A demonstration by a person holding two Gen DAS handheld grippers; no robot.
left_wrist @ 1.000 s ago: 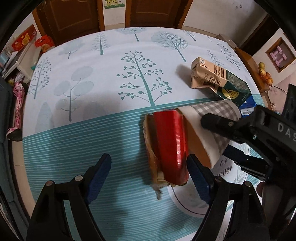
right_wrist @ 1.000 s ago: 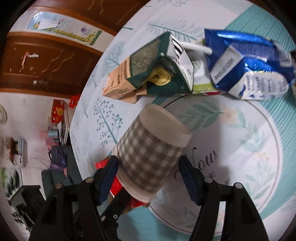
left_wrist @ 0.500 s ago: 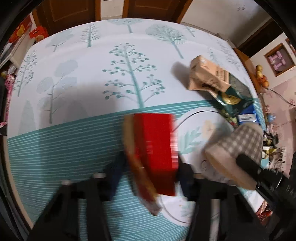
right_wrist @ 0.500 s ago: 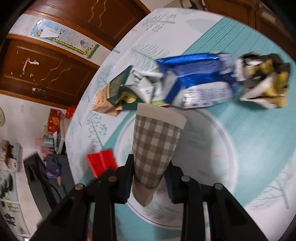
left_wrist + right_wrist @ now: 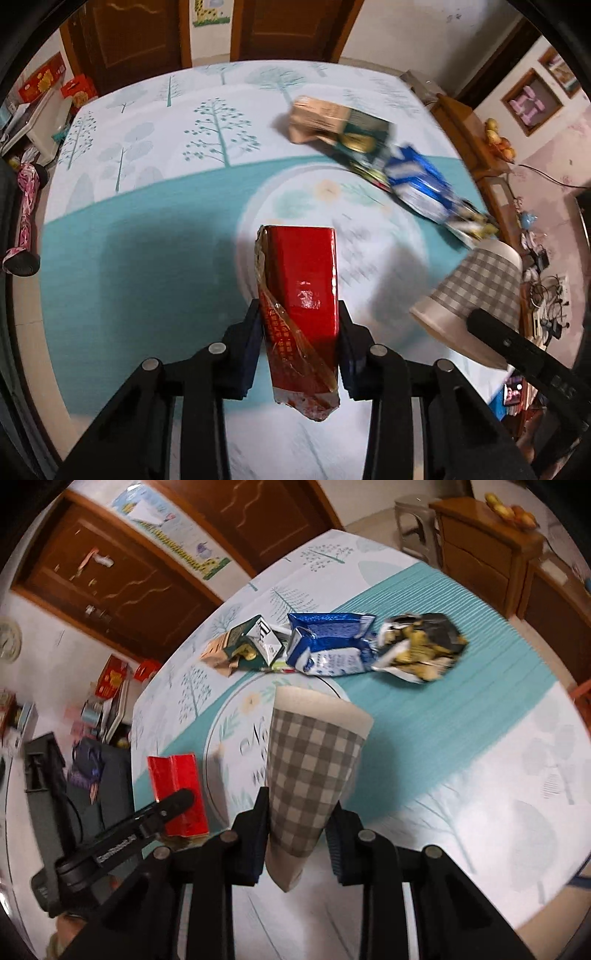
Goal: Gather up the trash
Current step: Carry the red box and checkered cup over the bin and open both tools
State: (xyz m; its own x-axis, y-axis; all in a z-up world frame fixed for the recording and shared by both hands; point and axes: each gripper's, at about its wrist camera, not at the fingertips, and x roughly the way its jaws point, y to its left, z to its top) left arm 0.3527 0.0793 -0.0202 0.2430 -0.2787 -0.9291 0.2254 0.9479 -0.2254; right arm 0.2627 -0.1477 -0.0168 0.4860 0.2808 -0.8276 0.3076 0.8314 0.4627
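A red box with torn brown tape stands between the blue pads of my left gripper. Its jaws are closing and pinch the box, which hangs above the tablecloth. A grey checked paper cup is squeezed to a cone between the pads of my right gripper, whose jaws are closing too. In the right wrist view the red box hangs lower left of the cup. In the left wrist view the cup hangs at the right.
On the tree-print tablecloth lie a crushed green and tan carton, a blue foil bag and a black and yellow wrapper in a row. A wooden cabinet stands beyond the table.
Both grippers shut on their things and lifted them off the cloth: the left on the red box, the right on the checked cup. The cup is now squashed narrow.
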